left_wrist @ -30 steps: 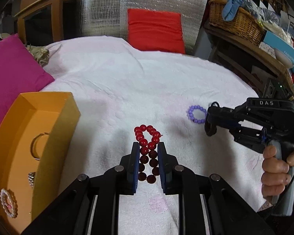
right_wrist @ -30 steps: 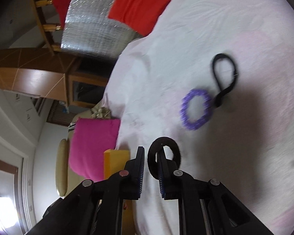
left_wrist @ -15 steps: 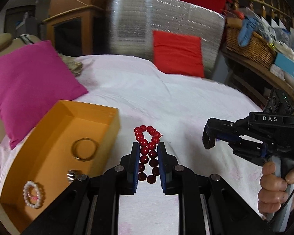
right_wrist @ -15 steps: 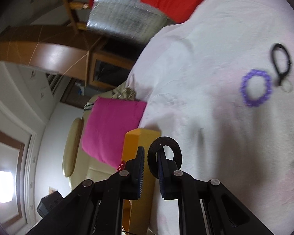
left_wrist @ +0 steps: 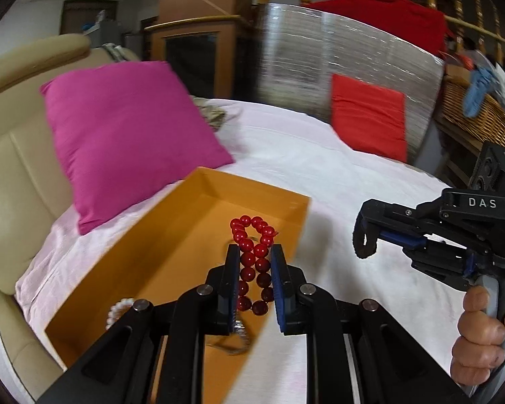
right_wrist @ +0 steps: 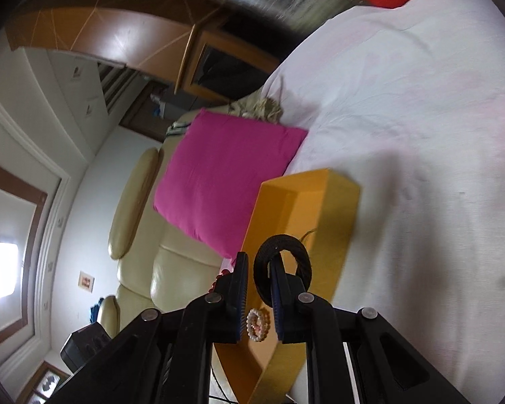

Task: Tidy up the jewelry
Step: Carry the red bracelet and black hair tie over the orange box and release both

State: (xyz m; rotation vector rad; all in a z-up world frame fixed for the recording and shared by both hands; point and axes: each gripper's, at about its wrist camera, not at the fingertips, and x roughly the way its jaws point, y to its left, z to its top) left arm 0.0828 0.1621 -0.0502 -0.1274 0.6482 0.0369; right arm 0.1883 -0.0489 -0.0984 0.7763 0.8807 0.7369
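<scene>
Left tool (left_wrist: 252, 262): squeezed on the red bead bracelet (left_wrist: 252, 252), beads pinched between both fingers, loop sticking out in front.
Red bead bracelet: held up in the air, over the open orange box (left_wrist: 198, 232), near the box's right wall.
Right tool (right_wrist: 257, 279): pinching the black hair tie (right_wrist: 284, 266), loop standing up between the fingers; seen from the left view too, hanging off the tip to the right of the box, over the bed.
Orange box: open on the bed (left_wrist: 320, 168), just beside the pink pillow (left_wrist: 128, 134).
Inside the box: a pearl bracelet (right_wrist: 258, 324) on the floor of the box; something shiny and silver (left_wrist: 240, 331) under the left tool, too blurry to name.
Step now: probably dropping the red beads into the box.
How to do it well: go lower first, stay away from the right wall, let go over a bare spot, not on top of the pearls.
Watch out: beads can roll or bounce, so a low, slow drop looks best.
After that: most likely bring the hair tie over the box, same gentle way.
</scene>
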